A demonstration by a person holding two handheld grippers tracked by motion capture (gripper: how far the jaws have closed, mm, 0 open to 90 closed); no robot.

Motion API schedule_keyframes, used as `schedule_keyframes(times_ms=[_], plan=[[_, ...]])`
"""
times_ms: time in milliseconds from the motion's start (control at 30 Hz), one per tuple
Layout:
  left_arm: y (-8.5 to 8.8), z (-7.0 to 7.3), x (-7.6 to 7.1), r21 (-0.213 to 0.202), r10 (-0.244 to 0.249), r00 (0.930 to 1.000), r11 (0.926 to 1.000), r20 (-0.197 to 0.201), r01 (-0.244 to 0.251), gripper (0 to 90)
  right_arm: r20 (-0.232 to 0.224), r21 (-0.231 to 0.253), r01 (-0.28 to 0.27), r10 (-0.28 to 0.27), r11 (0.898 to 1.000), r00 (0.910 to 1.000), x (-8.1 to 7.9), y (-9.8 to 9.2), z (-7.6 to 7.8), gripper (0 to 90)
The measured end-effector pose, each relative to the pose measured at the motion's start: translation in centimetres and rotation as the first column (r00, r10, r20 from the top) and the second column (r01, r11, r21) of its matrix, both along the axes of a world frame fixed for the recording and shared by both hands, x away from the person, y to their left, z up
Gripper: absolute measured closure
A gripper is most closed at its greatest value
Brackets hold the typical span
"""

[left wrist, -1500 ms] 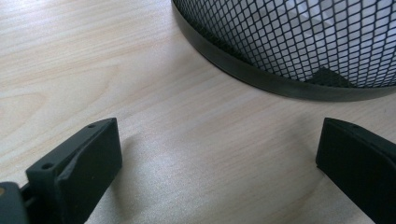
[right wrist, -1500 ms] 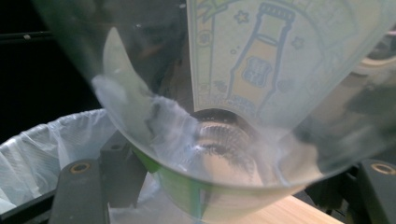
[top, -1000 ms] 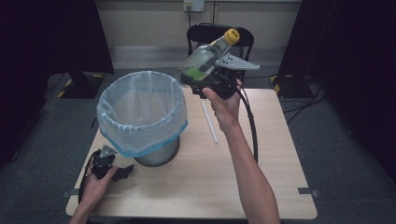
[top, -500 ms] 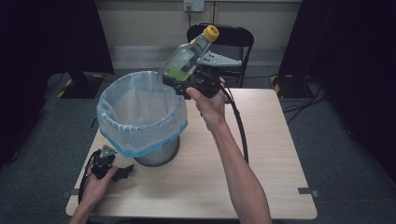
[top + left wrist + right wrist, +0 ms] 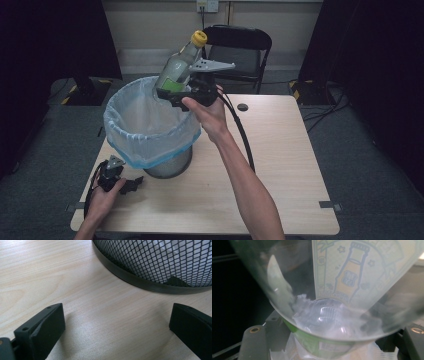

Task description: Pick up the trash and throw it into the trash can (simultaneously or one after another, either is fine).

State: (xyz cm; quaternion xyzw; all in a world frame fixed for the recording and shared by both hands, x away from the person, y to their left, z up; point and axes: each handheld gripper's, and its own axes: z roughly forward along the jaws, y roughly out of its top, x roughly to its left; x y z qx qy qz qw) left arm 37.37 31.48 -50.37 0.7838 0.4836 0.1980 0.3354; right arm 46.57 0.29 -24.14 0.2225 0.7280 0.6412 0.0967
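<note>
Right gripper [image 5: 176,94] clamped on clear bottle [image 5: 179,65], yellow cap tilted up and away, over bin [image 5: 150,131] rim. Left gripper [image 5: 131,186] spread wide on table [image 5: 280,150], bin base just ahead.

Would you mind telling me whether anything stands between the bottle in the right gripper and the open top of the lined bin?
Nothing visible does. The right gripper holds the bottle tilted above the bin rim, and the blue liner's mouth below it is open.
</note>
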Motion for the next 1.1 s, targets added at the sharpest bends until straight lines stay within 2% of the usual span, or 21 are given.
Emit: schedule_keyframes(times_ms=[167,267,300,333,500,567,833,900,1100], plan=[[0.0,0.0,0.0,0.000,0.000,1.0000,1.0000,0.000,0.000,0.0,-0.014,-0.018,-0.002,0.001,1.000,0.9999,0.3,0.5,-0.4,27.1],[0.0,0.0,0.0,0.000,0.000,1.0000,1.0000,0.000,0.000,0.0,-0.027,-0.003,0.002,-0.002,1.000,0.9996,0.5,0.5,-0.5,26.1],[0.0,0.0,0.0,0.000,0.000,1.0000,1.0000,0.000,0.000,0.0,-0.014,0.004,0.002,-0.002,1.000,0.9999,0.5,0.4,-0.4,25.8],[0.0,0.0,0.0,0.000,-0.001,1.0000,1.0000,0.000,0.001,0.0,-0.019,-0.009,-0.005,0.005,1.000,0.9998,0.5,0.4,-0.4,24.9],[0.1,0.0,0.0,0.012,-0.011,0.9999,0.9999,0.004,0.011,0.0,0.004,0.037,-0.003,0.003,0.999,1.0000,0.2,-0.1,0.1,21.3],[0.1,0.0,0.0,0.005,-0.007,1.0000,1.0000,0.004,0.007,0.3,0.006,0.035,0.002,-0.002,0.999,1.0000,0.2,-0.3,0.1,20.4],[0.2,0.1,-0.1,0.021,-0.012,0.9999,0.9997,0.003,0.012,0.2,0.005,0.041,0.033,-0.033,0.999,0.9995,0.4,-1.4,-0.3,20.7],[0.1,0.0,-0.1,0.007,0.004,0.9999,1.0000,0.011,-0.004,0.3,0.002,0.039,0.038,-0.038,0.999,0.9993,0.4,-1.6,-0.4,20.8],[0.2,0.0,-0.1,0.014,-0.005,1.0000,0.9999,0.004,0.005,0.2,0.011,0.033,0.063,-0.064,0.997,0.9979,0.5,-2.3,-0.5,20.9]])
